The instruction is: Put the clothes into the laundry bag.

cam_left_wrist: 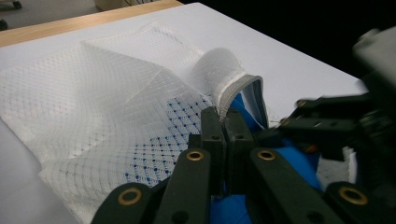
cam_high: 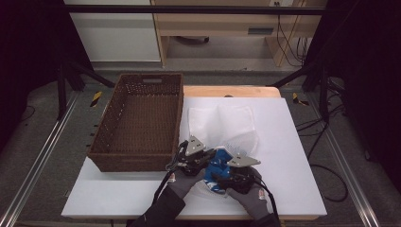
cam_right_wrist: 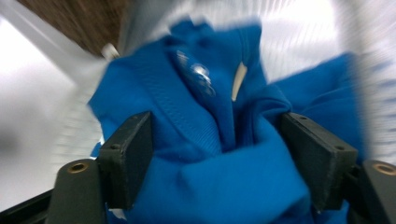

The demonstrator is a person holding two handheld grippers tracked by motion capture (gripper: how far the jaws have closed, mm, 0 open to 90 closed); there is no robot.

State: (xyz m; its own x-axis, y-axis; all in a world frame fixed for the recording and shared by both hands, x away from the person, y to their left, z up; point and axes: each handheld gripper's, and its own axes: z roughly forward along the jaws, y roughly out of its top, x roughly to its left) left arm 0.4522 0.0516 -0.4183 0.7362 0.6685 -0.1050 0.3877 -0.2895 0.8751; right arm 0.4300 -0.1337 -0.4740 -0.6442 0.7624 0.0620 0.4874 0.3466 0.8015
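Both hands are wearing grey gloves, left hand (cam_high: 185, 182), right hand (cam_high: 250, 196), with dark sleeves showing at the bottom centre of the high view. Each gripper, left gripper (cam_high: 195, 153), right gripper (cam_high: 231, 171), is carrying a grey three-cornered plate, black linkage fingers (cam_left_wrist: 211, 126) with brass-coloured pivots, and a black cable.

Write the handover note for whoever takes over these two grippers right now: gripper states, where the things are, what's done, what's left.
Left gripper: shut on the grey rim of the white mesh bag, holding its mouth up.
Right gripper: jaws apart, either side of the bunched blue garment; no firm squeeze visible.
Places: bag flat on the white table, garment at its mouth, partly under the mesh. Wicker basket at the table's left has nothing in it.
Done: garment partly in.
Left: probably push the rest in, close the bag.
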